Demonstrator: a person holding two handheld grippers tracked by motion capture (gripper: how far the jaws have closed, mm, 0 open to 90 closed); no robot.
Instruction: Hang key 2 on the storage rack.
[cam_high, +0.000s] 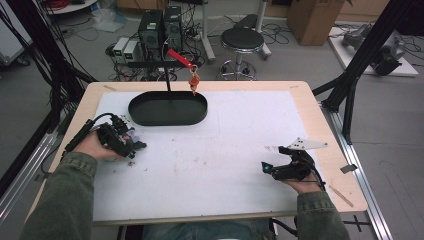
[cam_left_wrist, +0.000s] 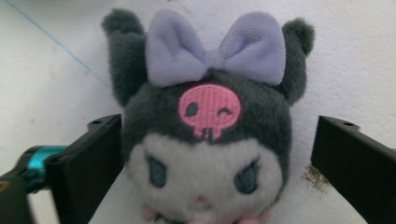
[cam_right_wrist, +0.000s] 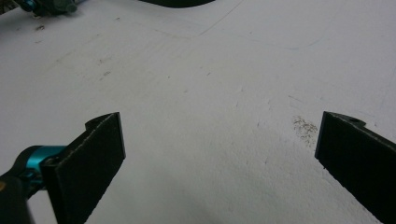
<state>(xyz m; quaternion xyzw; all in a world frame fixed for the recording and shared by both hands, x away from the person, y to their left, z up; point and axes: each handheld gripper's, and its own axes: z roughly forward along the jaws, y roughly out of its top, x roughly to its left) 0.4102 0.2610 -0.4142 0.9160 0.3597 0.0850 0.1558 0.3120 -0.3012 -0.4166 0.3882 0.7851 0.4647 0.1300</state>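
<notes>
Plush (cam_left_wrist: 205, 135), a small dark grey toy with a lilac bow, a pink skull patch and a pale face, lies on the white mat (cam_high: 210, 150), on the near left side of the black tray (cam_high: 168, 109). It sits between the jaws of the left gripper (cam_high: 131, 148): in the left gripper view one jaw rests right against the toy's side, while the other stands clear of it with bare mat in the gap, so the jaws are spread around the toy and not pinching it. From above, the left hand (cam_high: 95, 145) holds that gripper low over the mat, just in front of the tray's left end. The right gripper (cam_high: 267, 167) rests well to the right of the tray and nearer the person, on the mat by the table's right edge; its jaws are spread wide with nothing but mat between them. A thin black stand rises from the tray, and a red strap (cam_high: 181, 58) with an orange charm (cam_high: 194, 81) hangs above the tray's right half.
</notes>
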